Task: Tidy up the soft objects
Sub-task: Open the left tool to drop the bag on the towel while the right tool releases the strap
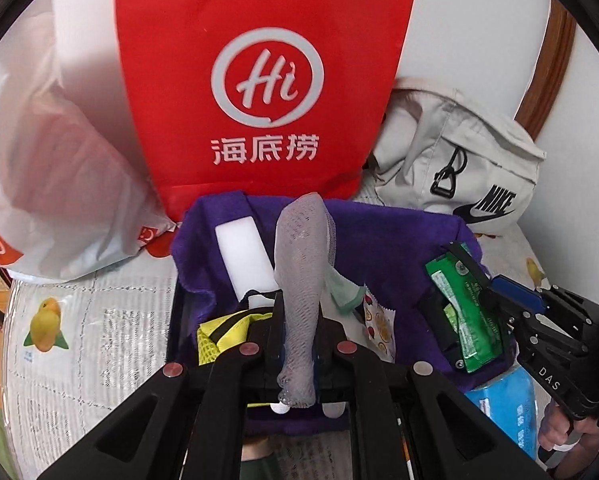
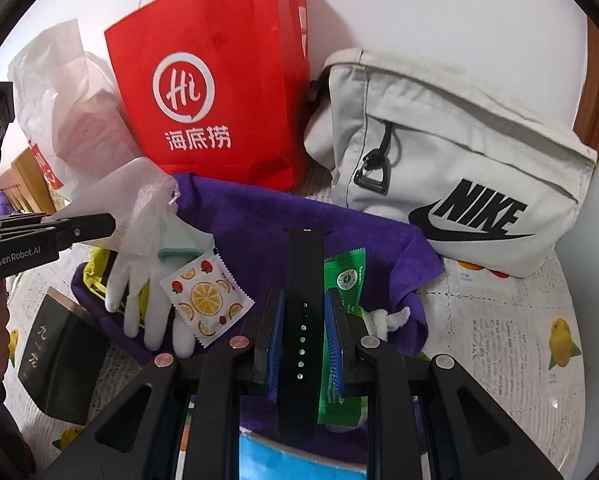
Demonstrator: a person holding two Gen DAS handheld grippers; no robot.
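My left gripper (image 1: 299, 300) is shut on a white mesh pouch (image 1: 303, 276), held above a purple towel (image 1: 399, 236); the pouch also shows in the right wrist view (image 2: 139, 200). My right gripper (image 2: 301, 320) is shut on a black watch strap (image 2: 303, 312) over the same purple towel (image 2: 259, 216). On the towel lie a white glove (image 2: 147, 300), a fruit-print sachet (image 2: 207, 300), a green sachet (image 2: 349, 280) and a white foam block (image 1: 243, 256). A yellow mesh item (image 1: 223, 332) lies at the towel's left.
A red paper bag (image 1: 259, 80) stands behind the towel, a white plastic bag (image 1: 51, 160) to its left, a beige Nike bag (image 2: 459, 160) to its right. A black box (image 2: 55, 360) and a blue tissue pack (image 2: 295, 460) lie near the front.
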